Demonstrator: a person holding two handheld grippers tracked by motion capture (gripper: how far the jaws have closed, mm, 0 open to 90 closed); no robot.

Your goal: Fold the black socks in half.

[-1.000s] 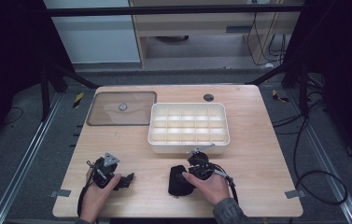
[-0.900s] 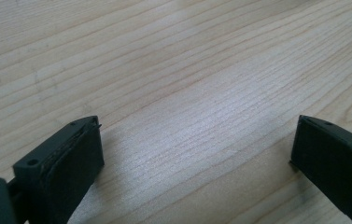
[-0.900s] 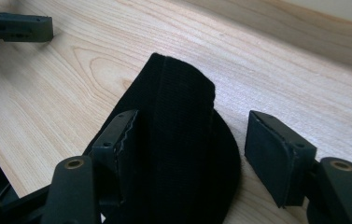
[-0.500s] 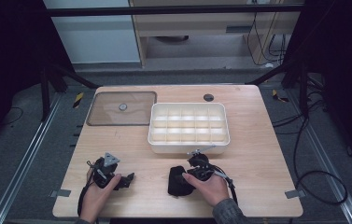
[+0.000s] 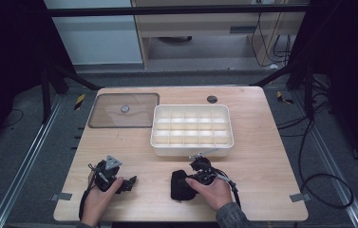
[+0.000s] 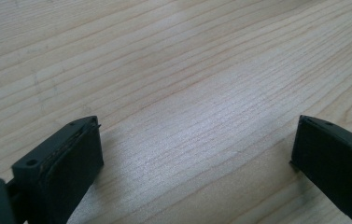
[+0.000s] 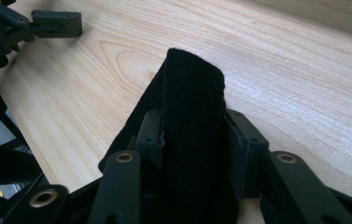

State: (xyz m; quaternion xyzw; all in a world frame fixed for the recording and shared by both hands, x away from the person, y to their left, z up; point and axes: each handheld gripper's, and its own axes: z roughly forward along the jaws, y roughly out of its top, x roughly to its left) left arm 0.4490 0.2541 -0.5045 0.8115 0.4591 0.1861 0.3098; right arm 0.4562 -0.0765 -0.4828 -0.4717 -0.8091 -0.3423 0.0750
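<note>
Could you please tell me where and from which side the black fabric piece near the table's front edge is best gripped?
Grip the black fabric piece across its raised fold, coming from its right: the right tool has just closed there, a pad on each flat side.

The black, soft woven fabric pouch (image 7: 193, 116), flat and roughly rectangular with a rounded far end, stands on edge between the jaws of the right gripper (image 7: 194, 140), whose pads press its two sides and pinch it into a narrow upright fold. Its ribbed weave runs along its length, and it reaches out past the jaw tips over the pale wooden table. In the high view the pouch (image 5: 180, 185) sits just left of that gripper (image 5: 189, 183)
</note>
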